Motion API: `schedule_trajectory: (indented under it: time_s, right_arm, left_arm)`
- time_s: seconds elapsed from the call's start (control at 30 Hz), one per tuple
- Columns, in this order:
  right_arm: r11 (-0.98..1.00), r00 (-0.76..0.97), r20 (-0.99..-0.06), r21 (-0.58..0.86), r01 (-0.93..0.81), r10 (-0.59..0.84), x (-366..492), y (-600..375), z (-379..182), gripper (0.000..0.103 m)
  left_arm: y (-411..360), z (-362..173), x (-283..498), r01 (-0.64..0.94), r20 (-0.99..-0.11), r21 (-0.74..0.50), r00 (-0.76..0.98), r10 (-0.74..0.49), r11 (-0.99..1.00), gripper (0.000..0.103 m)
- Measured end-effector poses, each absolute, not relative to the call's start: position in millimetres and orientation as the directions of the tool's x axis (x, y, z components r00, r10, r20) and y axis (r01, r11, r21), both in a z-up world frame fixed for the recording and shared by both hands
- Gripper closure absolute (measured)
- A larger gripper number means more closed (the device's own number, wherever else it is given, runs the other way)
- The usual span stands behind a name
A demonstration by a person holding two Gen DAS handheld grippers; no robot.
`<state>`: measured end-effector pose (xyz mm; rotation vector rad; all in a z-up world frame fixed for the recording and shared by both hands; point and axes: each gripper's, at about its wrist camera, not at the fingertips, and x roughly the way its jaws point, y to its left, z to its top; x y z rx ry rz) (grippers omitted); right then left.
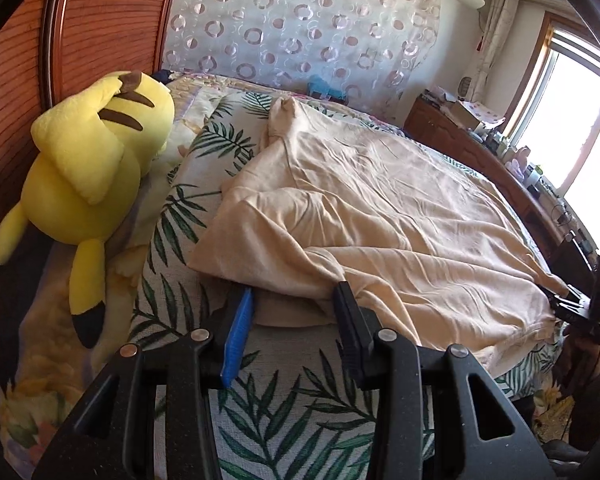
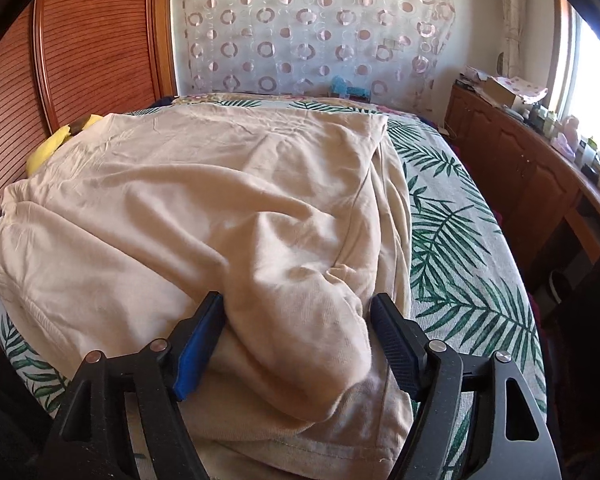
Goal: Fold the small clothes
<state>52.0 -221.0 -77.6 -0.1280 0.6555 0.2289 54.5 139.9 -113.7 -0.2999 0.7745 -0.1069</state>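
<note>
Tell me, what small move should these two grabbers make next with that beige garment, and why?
Probably draw the right gripper back clear of the beige garment: its jaws stand wide around a bunched fold without pinching it. The left gripper has cloth between its fingers, though whether it grips is unclear.

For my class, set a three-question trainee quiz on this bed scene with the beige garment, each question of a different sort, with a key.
1. True or false: the beige garment lies on a leaf-print bedcover.
2. Which toy lies beside the garment in the left wrist view? A) yellow plush toy B) red ball C) wooden train
3. Fill in: in the right wrist view, a bunched fold of the garment sits ______ the fingers of the right hand-held gripper.

Key: 1 true; 2 A; 3 between.
</note>
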Motion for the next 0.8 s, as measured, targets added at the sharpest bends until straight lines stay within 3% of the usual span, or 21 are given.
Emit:
schedule_trajectory:
  time_s: [0.13, 0.43, 0.47, 0.5, 0.53, 0.6, 0.8]
  right_arm:
    - [0.967, 0.778, -0.604, -0.046, -0.250, 0.172, 52.9, -222.7, -79.7, 0.019]
    - [0.967, 0.786, -0.592, -0.041, -0.253, 0.180, 51.2, -225.5, -83.5, 0.019]
    - [0.967, 0.786, -0.592, -0.041, -0.253, 0.180, 51.1, -225.4, -83.5, 0.019]
    - [0.967, 0.786, -0.592, -0.042, -0.253, 0.180, 51.0, -225.3, -83.5, 0.019]
    - [0.966, 0.786, -0.591, -0.042, -0.254, 0.181, 51.4, -226.4, -83.8, 0.019]
    - [0.966, 0.786, -0.591, -0.043, -0.255, 0.182, 51.6, -226.7, -84.0, 0.019]
    - [0.965, 0.786, -0.591, -0.042, -0.257, 0.183, 51.6, -226.9, -83.9, 0.019]
  left_arm:
    - [131.7, -115.9, 57.2, -0.005, -0.680, -0.292, 0.704, -0.204, 0.956, 0.059]
    - [128.0, -115.8, 62.7, -0.031, -0.680, -0.276, 0.713, -0.172, 0.961, 0.059]
    - [130.6, -116.2, 62.6, -0.036, -0.675, -0.291, 0.716, -0.179, 0.956, 0.062]
    - [133.0, -116.9, 63.0, -0.046, -0.674, -0.297, 0.717, -0.176, 0.954, 0.077]
    - [135.0, -118.2, 64.2, -0.056, -0.679, -0.295, 0.715, -0.168, 0.954, 0.086]
    - [139.7, -119.8, 64.1, -0.054, -0.675, -0.313, 0.715, -0.182, 0.948, 0.096]
    - [148.7, -109.1, 51.3, -0.060, -0.644, -0.318, 0.746, -0.169, 0.946, 0.099]
